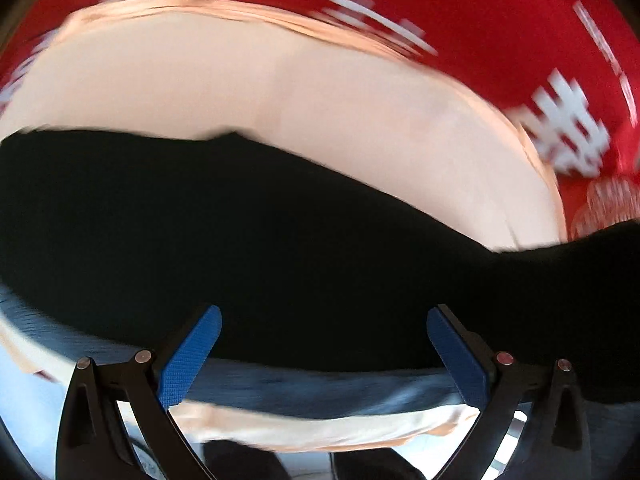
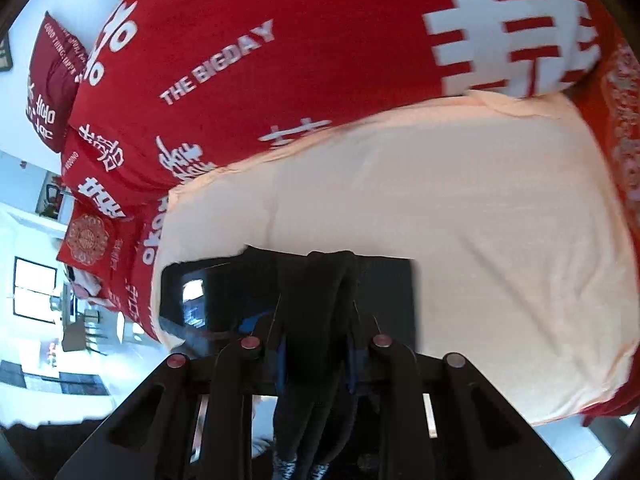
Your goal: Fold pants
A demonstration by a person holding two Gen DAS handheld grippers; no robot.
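Black pants (image 1: pixel 280 240) stretch in a wide band across the left wrist view, lying over a peach cloth (image 1: pixel 240 88). My left gripper (image 1: pixel 324 316) hangs above them, open; its blue pads (image 1: pixel 192 356) stand far apart with nothing between them. In the right wrist view my right gripper (image 2: pixel 320 320) is shut on a bunched fold of the black pants (image 2: pixel 324 280), which hangs lifted over the peach cloth (image 2: pixel 480 220). The fabric hides the pads almost fully.
A red bedcover (image 2: pixel 280 40) with white lettering lies under the peach cloth. Red pillows (image 2: pixel 56 80) sit at the far left. A strip of blue denim-like fabric (image 1: pixel 300 392) shows below the pants. A bright room with furniture (image 2: pixel 36 300) lies beyond the bed's edge.
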